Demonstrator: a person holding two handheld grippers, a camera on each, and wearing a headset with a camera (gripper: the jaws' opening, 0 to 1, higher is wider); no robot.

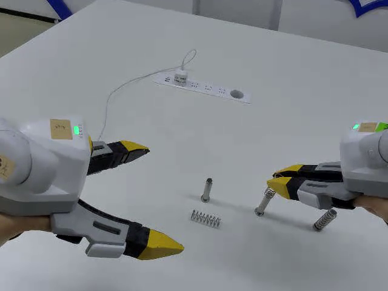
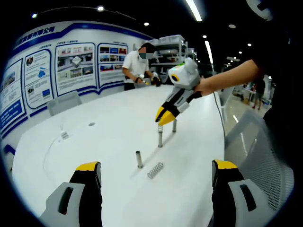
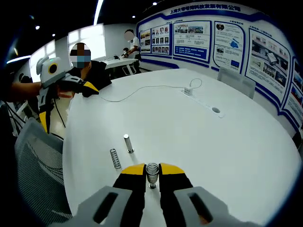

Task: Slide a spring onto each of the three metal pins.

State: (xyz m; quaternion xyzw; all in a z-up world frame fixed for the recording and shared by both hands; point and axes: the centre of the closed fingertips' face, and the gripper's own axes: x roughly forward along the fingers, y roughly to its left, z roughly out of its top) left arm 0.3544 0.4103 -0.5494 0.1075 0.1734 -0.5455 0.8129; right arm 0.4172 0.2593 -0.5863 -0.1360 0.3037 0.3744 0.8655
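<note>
Yellow-tipped left gripper (image 1: 162, 197) agape, right gripper (image 1: 279, 180) pinching coiled spring (image 3: 152, 173)

The head view looks forward and down from above the bench (image 1: 242, 48), with the left claw (image 1: 162, 197) close under it at the left edge and the right claw (image 1: 276, 180) at the right edge. The left gripper view sits low over the bench and faces along its own jaws, across to the right claw some way off. The right gripper view, also low, sits close on a sprung pin (image 3: 152, 172) between its jaws and faces back towards the left claw. All three views share the bare pin (image 1: 207, 190) and the loose spring (image 1: 205, 218).
</note>
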